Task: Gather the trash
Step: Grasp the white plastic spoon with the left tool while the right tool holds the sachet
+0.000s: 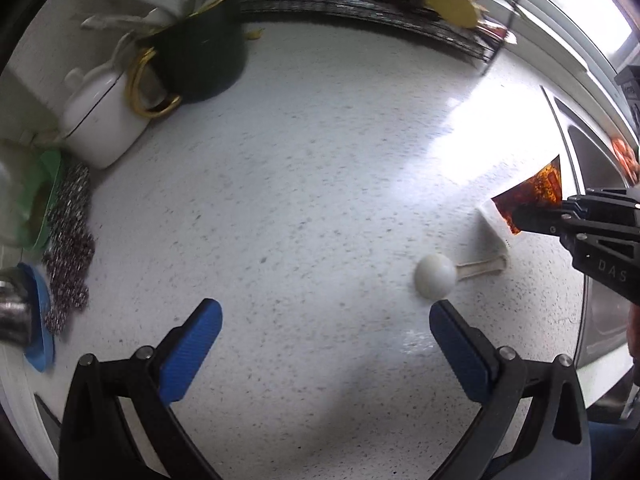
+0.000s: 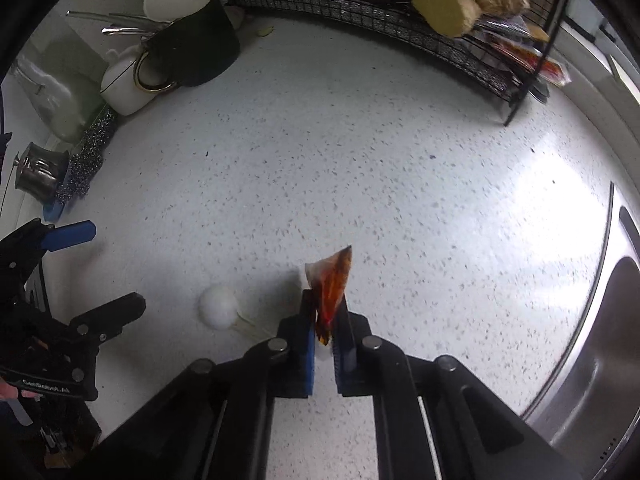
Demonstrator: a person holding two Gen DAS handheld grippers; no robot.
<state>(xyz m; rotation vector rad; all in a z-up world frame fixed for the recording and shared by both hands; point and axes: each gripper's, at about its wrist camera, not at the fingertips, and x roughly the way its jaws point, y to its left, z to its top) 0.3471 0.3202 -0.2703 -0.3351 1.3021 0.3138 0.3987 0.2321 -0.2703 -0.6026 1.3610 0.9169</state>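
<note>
1. Right tool [image 2: 324, 320]: pads closed on a red-brown sauce packet [image 2: 334, 284], lower centre of the right wrist view. The packet stands up between the pads, its top corner free; the grip sits on its lower part only.
2. In the left wrist view the same packet [image 1: 536, 196] shows at right edge, held off the speckled counter [image 1: 300, 200] by the black tool reaching in from the right.
3. Left tool [image 1: 326, 320]: spread wide, holding nothing, low in frame above bare counter.
4. More trash, still down: a white ball-shaped item [image 1: 435, 276] with a pale stick [image 1: 482, 269] lies just ahead of the left tool's right pad; a white scrap [image 1: 494, 226] sits just beside and below the packet.
5. Surroundings: sink [image 2: 600, 340] at right edge; wire rack [image 2: 400, 28] along the top; dark pot [image 2: 192, 52] and white pitcher [image 2: 124, 88] upper left.
6. Risks, judged:
   - Slick film, thin grip: packet may slide out if swung fast.
   - Hard squeeze could burst any sauce left inside.
   - A round ball may roll away if the left pad nudges it before closing.
   - Blur suggests motion, so the aim is less sure.
</note>
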